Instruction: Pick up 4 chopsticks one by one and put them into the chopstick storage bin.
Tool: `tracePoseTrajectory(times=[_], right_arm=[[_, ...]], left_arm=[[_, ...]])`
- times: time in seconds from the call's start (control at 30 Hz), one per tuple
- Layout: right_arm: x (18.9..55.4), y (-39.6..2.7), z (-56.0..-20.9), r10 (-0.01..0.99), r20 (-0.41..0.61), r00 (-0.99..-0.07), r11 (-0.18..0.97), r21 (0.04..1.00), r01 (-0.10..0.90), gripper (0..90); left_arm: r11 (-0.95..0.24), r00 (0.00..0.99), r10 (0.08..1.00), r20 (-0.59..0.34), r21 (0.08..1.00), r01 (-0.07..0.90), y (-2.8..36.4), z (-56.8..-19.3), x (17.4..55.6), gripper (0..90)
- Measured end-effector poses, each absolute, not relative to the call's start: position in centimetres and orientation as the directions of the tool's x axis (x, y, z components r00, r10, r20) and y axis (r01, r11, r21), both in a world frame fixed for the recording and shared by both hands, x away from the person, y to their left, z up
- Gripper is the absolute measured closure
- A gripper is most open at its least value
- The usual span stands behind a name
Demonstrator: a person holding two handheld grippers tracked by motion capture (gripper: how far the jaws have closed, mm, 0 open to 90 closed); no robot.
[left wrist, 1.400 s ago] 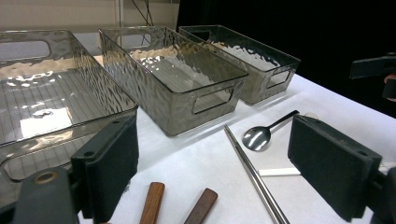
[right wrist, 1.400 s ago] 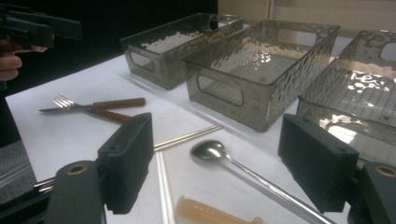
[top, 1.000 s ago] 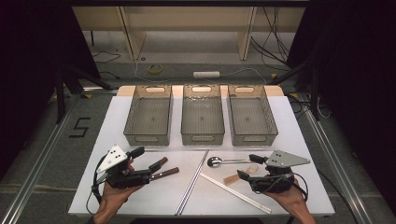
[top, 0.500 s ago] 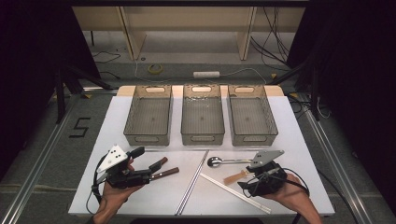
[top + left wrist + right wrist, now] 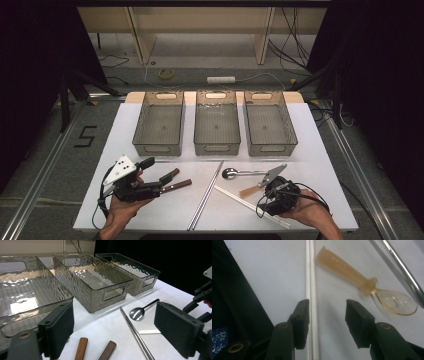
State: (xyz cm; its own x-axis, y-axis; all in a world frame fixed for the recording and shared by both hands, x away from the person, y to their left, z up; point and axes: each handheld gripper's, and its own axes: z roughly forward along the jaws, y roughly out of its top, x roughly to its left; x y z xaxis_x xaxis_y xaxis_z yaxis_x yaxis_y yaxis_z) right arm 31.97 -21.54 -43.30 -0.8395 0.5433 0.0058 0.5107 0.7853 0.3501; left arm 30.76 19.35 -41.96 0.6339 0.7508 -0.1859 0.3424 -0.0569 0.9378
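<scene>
Since a second ago the right gripper (image 5: 327, 315) has dipped toward the table's front edge, jaws closing half-open around white chopsticks (image 5: 311, 277), ungripped; left gripper (image 5: 117, 327) wide, empty; bins (image 5: 216, 122) unfilled

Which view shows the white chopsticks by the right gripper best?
The right gripper view: the white chopsticks run lengthwise between the closing jaws of the right gripper, untouched by the pads. The high view shows them thin and partly hidden by that gripper; the left gripper view shows a short end.
</scene>
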Motion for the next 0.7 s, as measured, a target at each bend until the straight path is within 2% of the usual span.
tracePoseTrajectory(times=[0.17,0.7], right_arm=[[31.9,-21.2,-44.0,0.53,0.011,-0.848,0.805,0.305,0.508,60.3],[31.9,-21.2,-44.8,0.538,0.027,-0.842,0.811,0.253,0.527,71.0]], left_arm=[[-0.057,0.635,0.75,-0.185,0.938,0.341,19.4,-41.9,30.8,15.7],[-0.061,0.64,0.747,-0.18,0.94,0.336,19.3,-41.9,30.7,15.6]])
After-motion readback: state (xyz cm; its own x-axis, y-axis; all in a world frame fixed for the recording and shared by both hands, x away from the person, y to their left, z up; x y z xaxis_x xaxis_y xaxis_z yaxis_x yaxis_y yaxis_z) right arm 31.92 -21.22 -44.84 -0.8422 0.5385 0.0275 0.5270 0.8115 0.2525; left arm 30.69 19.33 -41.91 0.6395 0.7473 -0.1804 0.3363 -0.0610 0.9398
